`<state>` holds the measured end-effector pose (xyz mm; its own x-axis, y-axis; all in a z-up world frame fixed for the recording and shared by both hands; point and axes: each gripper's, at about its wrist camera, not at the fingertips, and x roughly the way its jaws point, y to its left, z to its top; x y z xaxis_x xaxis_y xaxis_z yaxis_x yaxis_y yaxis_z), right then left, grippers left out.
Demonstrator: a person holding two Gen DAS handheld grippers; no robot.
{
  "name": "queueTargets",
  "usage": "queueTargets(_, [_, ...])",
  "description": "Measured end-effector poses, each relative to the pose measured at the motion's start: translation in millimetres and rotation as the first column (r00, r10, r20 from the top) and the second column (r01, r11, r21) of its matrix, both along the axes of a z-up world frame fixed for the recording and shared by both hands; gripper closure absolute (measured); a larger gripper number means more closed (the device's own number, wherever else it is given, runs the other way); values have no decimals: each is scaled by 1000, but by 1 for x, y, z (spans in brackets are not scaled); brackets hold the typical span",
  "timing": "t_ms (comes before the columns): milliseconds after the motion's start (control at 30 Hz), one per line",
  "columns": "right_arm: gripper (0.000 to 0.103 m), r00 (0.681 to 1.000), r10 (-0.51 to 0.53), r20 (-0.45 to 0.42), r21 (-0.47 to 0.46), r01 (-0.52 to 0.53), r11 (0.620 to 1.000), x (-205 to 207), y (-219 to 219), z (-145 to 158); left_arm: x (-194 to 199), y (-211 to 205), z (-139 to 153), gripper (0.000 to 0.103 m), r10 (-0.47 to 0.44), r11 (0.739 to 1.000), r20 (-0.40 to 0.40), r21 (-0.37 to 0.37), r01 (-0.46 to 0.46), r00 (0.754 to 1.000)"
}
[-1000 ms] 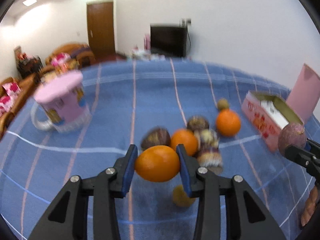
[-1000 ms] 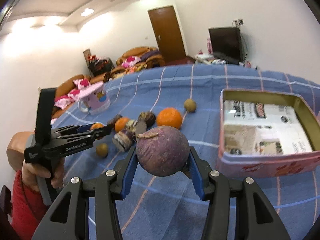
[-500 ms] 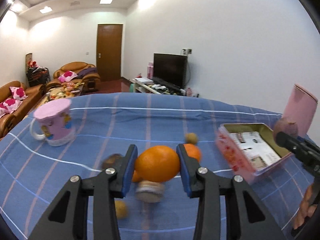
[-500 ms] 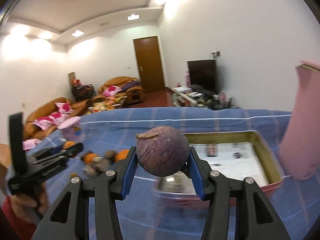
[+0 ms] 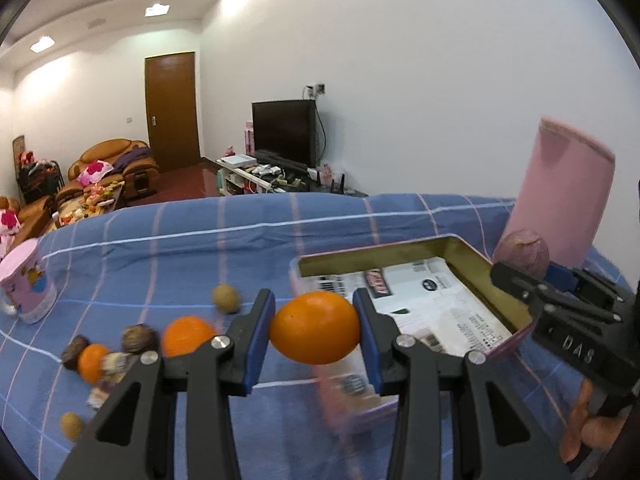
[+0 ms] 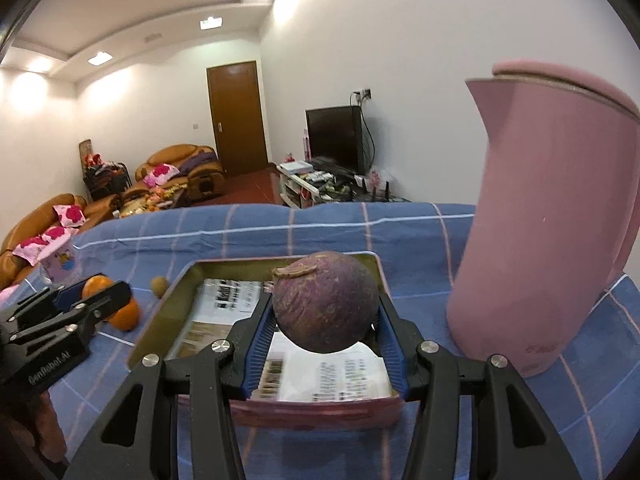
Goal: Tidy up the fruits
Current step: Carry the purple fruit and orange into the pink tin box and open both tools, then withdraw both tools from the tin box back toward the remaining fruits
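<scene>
My left gripper (image 5: 315,327) is shut on an orange (image 5: 315,327) and holds it above the near left corner of a pink tin box (image 5: 476,258) lined with printed paper. My right gripper (image 6: 325,307) is shut on a round purple fruit (image 6: 325,307) and holds it over the open box (image 6: 192,270). The right gripper and its purple fruit (image 5: 520,254) show at the right of the left wrist view. Several fruits lie on the blue checked cloth left of the box: an orange (image 5: 187,336), a small orange (image 5: 91,362), dark fruits (image 5: 138,339) and small brownish ones (image 5: 226,298).
A tall pink kettle (image 6: 552,216) stands right of the box, close to the right gripper. A pink mug (image 5: 26,280) stands at the far left of the cloth. The left gripper (image 6: 76,312) shows at the left of the right wrist view.
Both grippers have moved right toward the box with their fruit. The right gripper now holds the purple fruit over the box; the left one has reached the box's near corner.
</scene>
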<state>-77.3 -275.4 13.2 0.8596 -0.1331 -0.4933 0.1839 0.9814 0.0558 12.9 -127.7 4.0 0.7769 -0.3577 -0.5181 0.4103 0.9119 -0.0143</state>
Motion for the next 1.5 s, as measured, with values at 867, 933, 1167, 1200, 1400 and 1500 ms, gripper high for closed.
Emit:
queueTargets(867, [44, 990, 72, -118, 71, -63, 995, 22, -9, -23, 14, -45, -22, 59, 10, 992, -85, 126, 1, 996])
queueTargets(933, [37, 992, 74, -101, 69, -67, 995, 20, -7, -22, 14, -46, -22, 54, 17, 991, -80, 136, -6, 997])
queueTargets(1167, [33, 999, 28, 16, 91, -30, 995, 4, -15, -5, -5, -41, -10, 3, 58, 990, 48, 126, -64, 997])
queueTargets(1200, [31, 999, 13, 39, 86, -17, 996, 1, -16, -2, -10, -38, -7, 2, 58, 992, 82, 108, -67, 995])
queueTargets(1400, [28, 990, -77, 118, 40, 72, 997, -8, -16, 5, -12, -27, -3, 0, 121, 986, 141, 93, -135, 983])
queueTargets(1500, [28, 984, -111, 139, 17, 110, 994, -10, -16, 5, -7, -18, -1, 0, 151, 985, 120, 66, -160, 981])
